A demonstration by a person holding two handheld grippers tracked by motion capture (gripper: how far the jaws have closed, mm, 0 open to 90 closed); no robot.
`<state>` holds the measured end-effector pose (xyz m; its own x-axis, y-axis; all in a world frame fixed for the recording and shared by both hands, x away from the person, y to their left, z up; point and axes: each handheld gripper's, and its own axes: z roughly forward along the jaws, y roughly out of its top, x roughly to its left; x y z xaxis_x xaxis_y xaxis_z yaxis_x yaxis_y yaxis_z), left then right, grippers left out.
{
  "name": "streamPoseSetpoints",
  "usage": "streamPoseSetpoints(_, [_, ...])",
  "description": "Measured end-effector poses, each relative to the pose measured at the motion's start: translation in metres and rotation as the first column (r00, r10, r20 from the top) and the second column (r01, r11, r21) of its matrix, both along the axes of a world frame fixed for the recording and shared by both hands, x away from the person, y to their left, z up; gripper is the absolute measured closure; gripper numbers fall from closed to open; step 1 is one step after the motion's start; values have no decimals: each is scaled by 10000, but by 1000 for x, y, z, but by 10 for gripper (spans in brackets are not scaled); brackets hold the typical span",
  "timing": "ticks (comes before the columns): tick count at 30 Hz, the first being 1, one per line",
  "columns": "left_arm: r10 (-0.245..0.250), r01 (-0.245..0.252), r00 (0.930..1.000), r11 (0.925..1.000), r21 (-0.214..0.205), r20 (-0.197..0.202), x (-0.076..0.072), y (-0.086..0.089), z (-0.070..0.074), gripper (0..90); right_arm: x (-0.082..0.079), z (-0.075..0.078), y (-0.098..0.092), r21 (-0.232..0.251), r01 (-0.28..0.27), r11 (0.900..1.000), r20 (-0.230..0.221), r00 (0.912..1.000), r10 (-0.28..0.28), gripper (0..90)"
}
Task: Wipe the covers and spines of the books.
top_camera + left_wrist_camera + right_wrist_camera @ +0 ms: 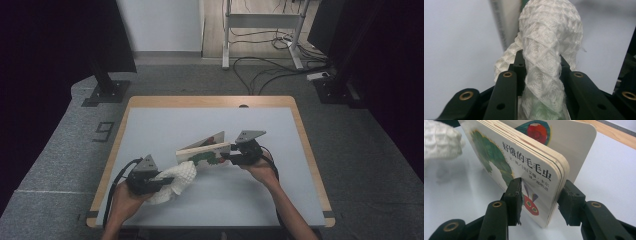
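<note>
1. While the counter (150, 125) carries both things, the step in hand looks like wiping a board book with a cloth.
2. Board book (202, 148) stands on edge near the counter's middle, tilted, cover with caterpillar art facing the right claw's camera.
3. Right claw (540, 195) is pinching the book's lower corner, pads pressed on both covers (steady hold).
4. White waffle cloth (175, 181) is bunched, just beside the book's left end.
5. Left claw (541, 67) is pinching the cloth.
6. Next move, likely: bring the cloth against the cover and rub; the book must stay clamped.
</note>
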<state>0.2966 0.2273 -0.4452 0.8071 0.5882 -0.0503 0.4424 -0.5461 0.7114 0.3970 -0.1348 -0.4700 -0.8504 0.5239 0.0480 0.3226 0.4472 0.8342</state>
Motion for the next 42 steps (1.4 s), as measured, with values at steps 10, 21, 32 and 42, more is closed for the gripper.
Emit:
streamPoseSetpoints(10, [1249,-1255,9920,9912,420,167,-3,40,6,706,0,0,0,-22,11,10000,15,10000,-11,554])
streamPoseSetpoints(21, [1730,-1722,9847,9844,366,-197,26,40,-14,706,0,0,0,-31,-16,10000,-5,10000,16,554])
streamPoseSetpoints(32, [1361,-1328,9884,9898,513,-677,45,18,-39,707,0,0,1,-39,8,10000,1,10000,-8,555])
streamPoseSetpoints(42, [978,-915,9900,9937,648,-1019,57,-6,-58,708,-1,0,1,-42,26,10000,31,10000,-26,555])
